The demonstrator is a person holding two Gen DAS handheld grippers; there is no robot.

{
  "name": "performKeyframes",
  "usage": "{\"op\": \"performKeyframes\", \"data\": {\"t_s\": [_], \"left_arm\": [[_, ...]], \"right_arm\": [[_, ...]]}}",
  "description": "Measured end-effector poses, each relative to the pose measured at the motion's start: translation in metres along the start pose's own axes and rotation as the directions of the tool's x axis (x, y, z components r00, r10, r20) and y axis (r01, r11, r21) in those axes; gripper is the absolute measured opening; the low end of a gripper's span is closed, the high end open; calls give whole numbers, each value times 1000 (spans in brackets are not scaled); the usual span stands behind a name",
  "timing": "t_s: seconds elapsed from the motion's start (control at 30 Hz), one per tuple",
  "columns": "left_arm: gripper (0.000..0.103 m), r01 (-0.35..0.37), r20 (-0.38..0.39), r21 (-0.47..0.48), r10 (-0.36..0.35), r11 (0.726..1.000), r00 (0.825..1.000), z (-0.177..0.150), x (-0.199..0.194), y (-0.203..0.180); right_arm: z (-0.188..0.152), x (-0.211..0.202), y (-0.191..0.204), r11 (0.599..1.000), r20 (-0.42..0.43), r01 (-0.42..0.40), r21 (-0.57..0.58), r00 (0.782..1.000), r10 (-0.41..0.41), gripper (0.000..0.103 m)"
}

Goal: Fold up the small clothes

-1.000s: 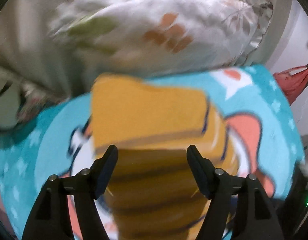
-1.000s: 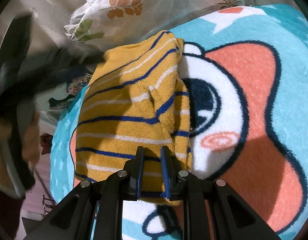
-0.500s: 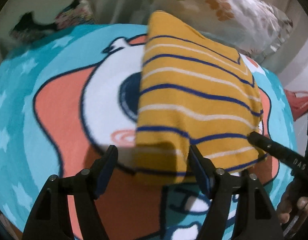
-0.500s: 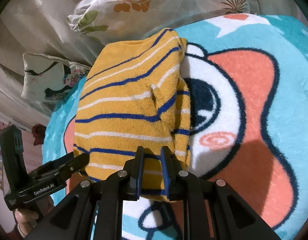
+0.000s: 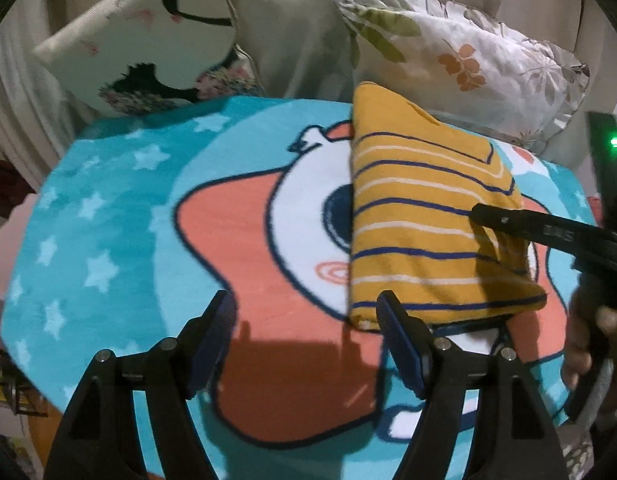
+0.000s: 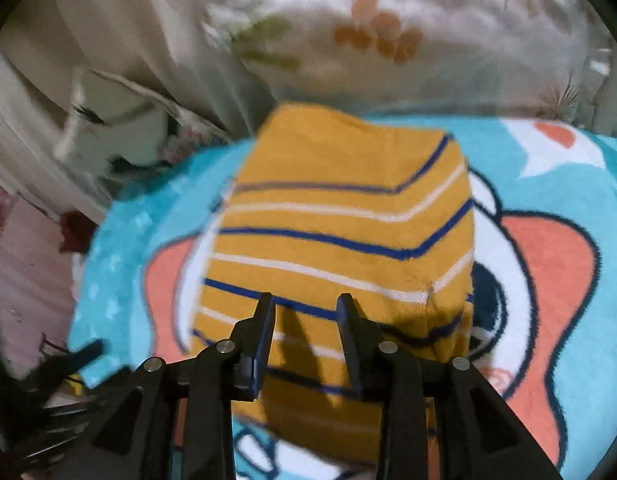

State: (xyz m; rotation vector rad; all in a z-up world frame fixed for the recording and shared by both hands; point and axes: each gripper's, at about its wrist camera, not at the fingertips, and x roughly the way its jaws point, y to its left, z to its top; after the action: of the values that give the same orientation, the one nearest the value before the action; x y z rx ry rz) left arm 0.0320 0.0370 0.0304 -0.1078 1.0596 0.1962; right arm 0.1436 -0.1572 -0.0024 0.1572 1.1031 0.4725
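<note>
Striped yellow top [image 5: 428, 240] lies folded on the cartoon blanket [image 5: 236, 240], long axis running away from both cameras toward the leaf-print pillow [image 5: 468, 60]. Right tongs [image 6: 304, 316] sit directly over its near end, jaws part open, nothing gripped; the right view is blurred, so contact with the cloth is probably nil but hard to confirm. Left tongs [image 5: 304, 320] are wide and empty, off to the top's left side, right-hand finger just beside the near left corner. Right arm is nearer, likely taking the next fold or smoothing press.
</note>
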Motion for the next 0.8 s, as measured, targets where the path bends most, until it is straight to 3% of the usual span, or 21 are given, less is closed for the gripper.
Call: {"op": "performKeyframes", "data": {"t_s": [0.2, 0.37, 0.43, 0.5, 0.67, 0.8], "left_arm": [[74, -80, 29, 9, 80, 997, 996, -5, -15, 10], [74, -91, 32, 36, 90, 995, 995, -2, -13, 10], [74, -84, 24, 44, 83, 995, 996, 0, -9, 8], [74, -79, 19, 56, 78, 995, 997, 2, -5, 4], [74, -44, 4, 77, 44, 996, 999, 12, 4, -6], [78, 84, -31, 30, -83, 996, 996, 29, 21, -4]], "right_arm": [[-4, -3, -32, 996, 4, -9, 92, 1000, 9, 32], [-11, -24, -45, 991, 31, -30, 129, 999, 26, 33], [-11, -32, -47, 990, 56, -28, 138, 998, 20, 34], [-12, -41, -51, 987, 85, -10, 160, 996, -3, 43], [-10, -57, -66, 980, 129, 16, 198, 991, -42, 59], [-6, -58, -83, 972, 129, 0, 236, 991, -32, 62]]}}
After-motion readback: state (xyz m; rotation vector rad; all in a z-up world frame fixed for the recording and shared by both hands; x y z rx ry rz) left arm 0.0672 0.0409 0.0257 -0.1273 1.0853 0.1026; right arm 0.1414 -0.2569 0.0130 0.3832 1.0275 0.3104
